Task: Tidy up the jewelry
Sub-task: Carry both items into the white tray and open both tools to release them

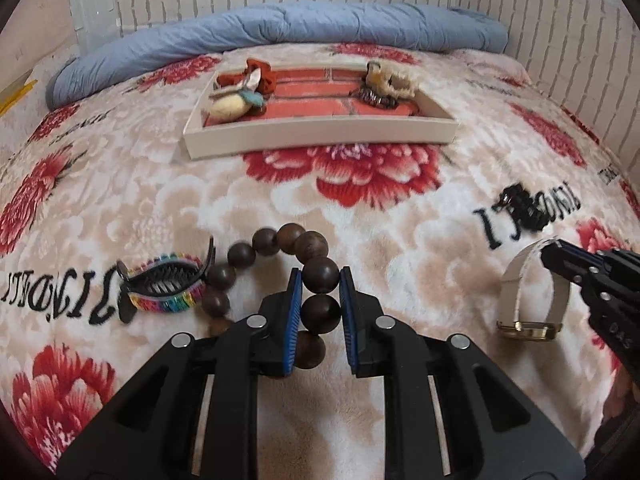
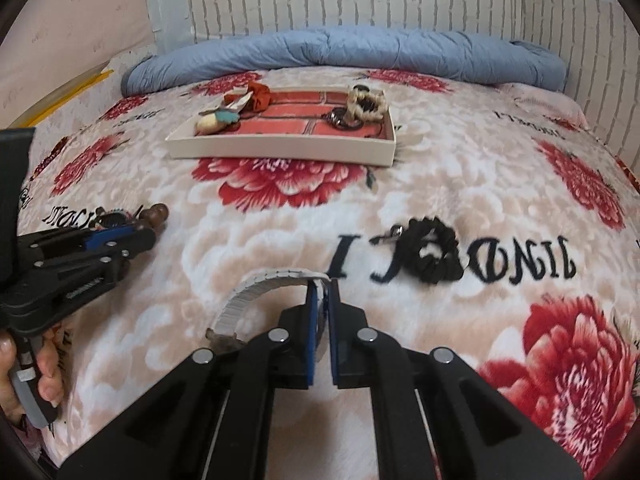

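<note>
**A:** Jewelry is spread over the bed, on the floral blanket, and the biggest piece I have is the wooden bead bracelet. Its loop lies flattened, with the long axis running from my left tongs out toward the left, where it ends just beside the rainbow hair claw.

**B:** Do the left tongs have it?

**A:** Yes. They are clamped on one dark bead, blue pads pressing on both sides, and the string of beads runs down between the fingers toward the camera.

**B:** And the tray?

**A:** The shallow white tray with a brick-pattern floor sits farther up the bed, long side across my view. At its left end there is a rust-red fabric piece and a cream and teal one; at its right end a cream scrunchie and a small dark metal item. The middle is bare brick print.

**B:** Right side?

**A:** My right tongs are pinched nearly closed on the white strap of the watch. The strap arches upward in a loop, and the gold case hangs at the bottom, edge on. A black scrunchie lies on the blanket just beyond it, apart from both tongs.
</note>
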`<move>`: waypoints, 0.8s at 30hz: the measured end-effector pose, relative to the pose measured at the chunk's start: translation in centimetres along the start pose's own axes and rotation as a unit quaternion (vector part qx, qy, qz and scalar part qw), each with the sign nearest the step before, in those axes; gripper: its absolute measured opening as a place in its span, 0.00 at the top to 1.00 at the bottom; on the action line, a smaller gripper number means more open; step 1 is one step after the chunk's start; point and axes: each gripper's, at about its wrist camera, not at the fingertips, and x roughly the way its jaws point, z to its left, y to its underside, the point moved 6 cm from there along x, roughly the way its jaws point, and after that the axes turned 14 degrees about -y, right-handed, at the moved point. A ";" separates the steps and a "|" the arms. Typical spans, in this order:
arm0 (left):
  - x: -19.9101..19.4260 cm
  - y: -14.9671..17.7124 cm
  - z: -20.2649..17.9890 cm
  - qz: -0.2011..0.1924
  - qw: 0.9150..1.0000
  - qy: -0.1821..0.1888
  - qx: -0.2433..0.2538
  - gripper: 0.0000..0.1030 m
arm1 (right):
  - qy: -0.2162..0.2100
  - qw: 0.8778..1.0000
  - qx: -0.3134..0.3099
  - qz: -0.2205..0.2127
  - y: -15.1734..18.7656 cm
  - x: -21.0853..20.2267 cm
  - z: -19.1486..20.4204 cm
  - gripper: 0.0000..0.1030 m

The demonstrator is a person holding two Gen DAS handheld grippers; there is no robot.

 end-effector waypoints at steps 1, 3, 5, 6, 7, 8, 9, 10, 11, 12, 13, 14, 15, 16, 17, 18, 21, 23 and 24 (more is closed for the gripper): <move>-0.2 -0.3 0.1 -0.003 1.000 0.002 -0.002 0.83 | 0.000 1.000 0.002 -0.004 -0.3 0.0 -0.2 0.95; -0.6 -1.1 0.2 -0.008 1.000 0.006 -0.005 0.83 | 0.000 1.000 0.004 -0.008 -0.9 0.1 -0.4 0.95; -0.9 -1.8 0.4 -0.013 1.000 0.008 -0.008 0.83 | 0.002 1.000 0.004 -0.014 -1.7 0.1 -0.7 0.95; -1.1 -2.3 0.6 -0.017 1.000 0.007 -0.010 0.83 | 0.004 1.000 0.004 -0.018 -2.2 0.2 -0.8 0.95; -1.2 -2.8 0.8 -0.021 1.000 0.007 -0.013 0.83 | 0.004 1.000 0.003 -0.020 -2.6 0.2 -0.9 0.95; -1.2 -3.1 0.9 -0.023 1.000 0.008 -0.015 0.83 | 0.005 1.000 0.002 -0.023 -3.0 0.3 -1.0 0.95; -1.2 -3.6 1.2 -0.025 0.999 0.009 -0.020 0.83 | 0.006 1.000 0.000 -0.028 -3.7 0.3 -1.1 0.95; -1.1 -4.2 1.5 -0.027 0.999 0.010 -0.024 0.83 | 0.007 1.000 0.000 -0.030 -4.2 0.4 -1.2 0.95; -1.0 -4.7 1.7 -0.029 0.999 0.011 -0.028 0.83 | 0.007 0.999 0.000 -0.034 -4.8 0.4 -1.3 0.95; -0.9 -5.2 1.9 -0.030 0.999 0.012 -0.031 0.83 | 0.007 0.999 0.000 -0.038 -5.4 0.5 -1.5 0.95; -0.7 -5.7 2.1 -0.031 0.999 0.013 -0.035 0.83 | 0.008 0.999 0.000 -0.042 -6.1 0.7 -1.7 0.95; -0.5 -6.4 2.5 -0.033 0.998 0.015 -0.041 0.83 | 0.009 0.999 -0.001 -0.047 -6.8 0.8 -1.8 0.95; -0.4 -7.0 2.7 -0.035 0.998 0.017 -0.045 0.83 | 0.011 0.999 -0.001 -0.052 -7.7 1.0 -2.1 0.95; -0.2 -7.7 2.9 -0.038 0.998 0.018 -0.049 0.83 | 0.012 0.998 0.000 -0.055 -8.3 1.2 -2.2 0.95; 0.0 -8.2 3.0 -0.041 0.998 0.018 -0.051 0.83 | 0.012 0.998 0.000 -0.058 -9.0 1.4 -2.4 0.95; 0.2 -9.0 3.2 -0.045 0.997 0.020 -0.054 0.83 | 0.013 0.998 0.001 -0.062 -9.6 1.7 -2.5 0.95; 0.8 -10.9 3.4 -0.053 0.996 0.029 -0.062 0.83 | 0.015 0.997 -0.001 -0.071 -11.5 2.6 -2.8 0.95; 1.1 -12.0 3.5 -0.060 0.996 0.033 -0.064 0.83 | 0.015 0.997 0.001 -0.076 -12.8 3.4 -3.2 0.95; 1.3 -12.8 3.5 -0.063 0.995 0.035 -0.066 0.83 | 0.015 0.997 0.002 -0.077 -13.3 3.7 -3.3 0.95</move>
